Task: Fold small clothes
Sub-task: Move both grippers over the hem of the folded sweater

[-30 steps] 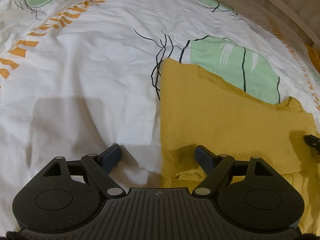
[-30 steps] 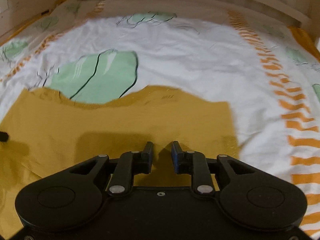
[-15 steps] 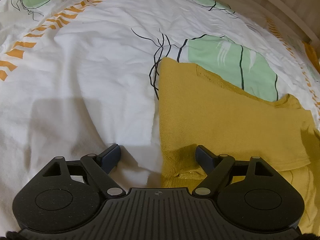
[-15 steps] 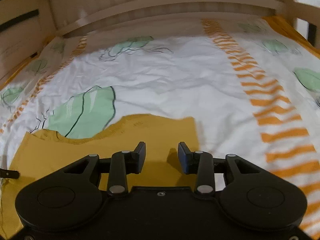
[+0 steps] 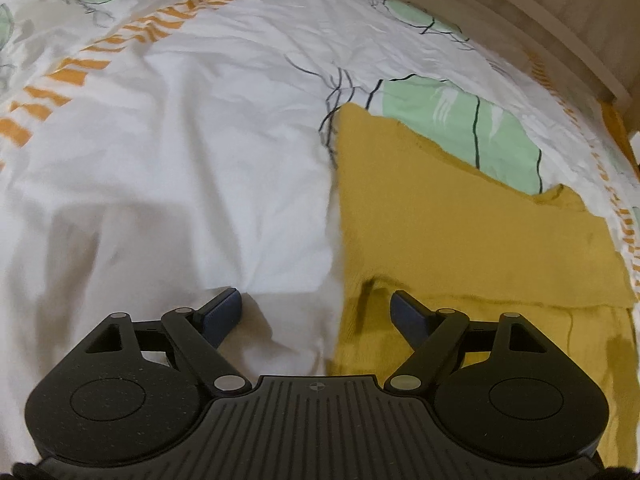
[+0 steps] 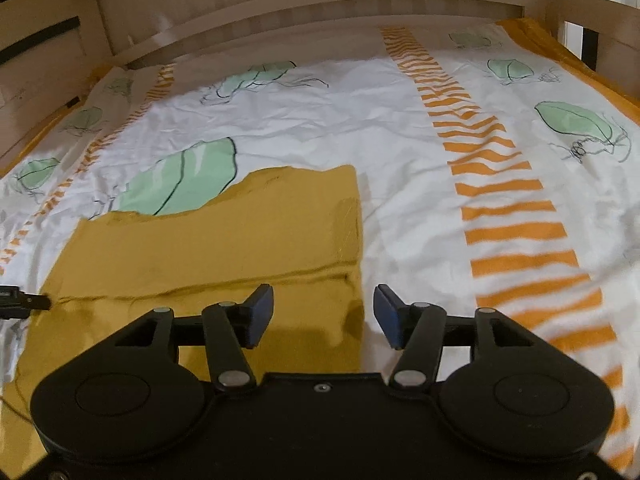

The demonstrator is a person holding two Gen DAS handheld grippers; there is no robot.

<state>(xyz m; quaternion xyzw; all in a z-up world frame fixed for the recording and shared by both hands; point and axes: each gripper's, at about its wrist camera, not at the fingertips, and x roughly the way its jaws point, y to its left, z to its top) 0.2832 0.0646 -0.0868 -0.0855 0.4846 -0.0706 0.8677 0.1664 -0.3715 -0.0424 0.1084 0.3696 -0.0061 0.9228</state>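
Observation:
A mustard-yellow knit garment (image 5: pixel 460 236) lies flat on the bed, its far part folded over onto the near part. It also shows in the right wrist view (image 6: pixel 224 248). My left gripper (image 5: pixel 316 312) is open and empty, straddling the garment's left edge, with one finger over the sheet and the other over the yellow cloth. My right gripper (image 6: pixel 324 316) is open and empty above the garment's right edge. A dark tip, apparently the left gripper, shows at the left border of the right wrist view (image 6: pixel 20 300).
The bed sheet (image 6: pixel 400 148) is white with green leaf prints and orange striped bands. A wooden bed frame (image 6: pixel 320 4) runs along the far side, with a rail post at the right (image 6: pixel 596 28).
My right gripper has opened, let go of the yellow cloth and drawn back and up. My left gripper stays open and has shifted slightly.

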